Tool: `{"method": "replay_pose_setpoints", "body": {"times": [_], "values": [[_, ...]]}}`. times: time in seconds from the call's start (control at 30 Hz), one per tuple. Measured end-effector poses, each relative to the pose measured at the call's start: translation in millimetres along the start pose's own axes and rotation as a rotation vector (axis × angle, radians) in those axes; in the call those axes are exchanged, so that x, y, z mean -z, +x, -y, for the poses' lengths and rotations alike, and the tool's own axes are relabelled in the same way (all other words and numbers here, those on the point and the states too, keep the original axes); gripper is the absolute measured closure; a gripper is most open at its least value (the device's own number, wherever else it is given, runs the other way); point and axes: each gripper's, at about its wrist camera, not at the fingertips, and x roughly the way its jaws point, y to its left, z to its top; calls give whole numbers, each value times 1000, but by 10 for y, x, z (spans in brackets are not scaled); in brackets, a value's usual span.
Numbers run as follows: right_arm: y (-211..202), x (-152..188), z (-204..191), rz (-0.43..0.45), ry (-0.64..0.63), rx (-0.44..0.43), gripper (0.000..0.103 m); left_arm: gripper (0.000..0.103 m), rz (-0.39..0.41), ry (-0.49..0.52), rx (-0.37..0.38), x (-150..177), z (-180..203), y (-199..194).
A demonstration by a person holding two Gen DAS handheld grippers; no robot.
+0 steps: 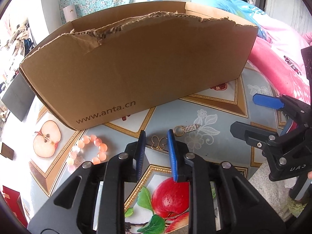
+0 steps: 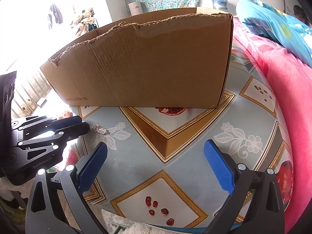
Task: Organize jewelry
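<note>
On the tablecloth (image 1: 224, 105), the silver pendant (image 1: 192, 128) points right.

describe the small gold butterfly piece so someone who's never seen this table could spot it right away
Start at the big torn cardboard box on the fruit-print tablecloth. In front of its near wall, the gold butterfly piece lies flat between the left gripper fingertips. Unlike the pink bead bracelet to its left and the silver charm on a ring to its right, it is an open wire outline.
</note>
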Motion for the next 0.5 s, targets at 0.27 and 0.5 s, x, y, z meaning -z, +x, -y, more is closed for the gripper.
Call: {"method": "replay_pose_setpoints", "body": {"times": [0.27, 0.5], "values": [[-4, 5, -4, -5, -11, -5, 6, 89, 13, -1, 24, -8, 9, 12], [-18, -13, 47, -9, 9, -32, 6, 100, 26, -31, 77, 76, -166, -41]]}}
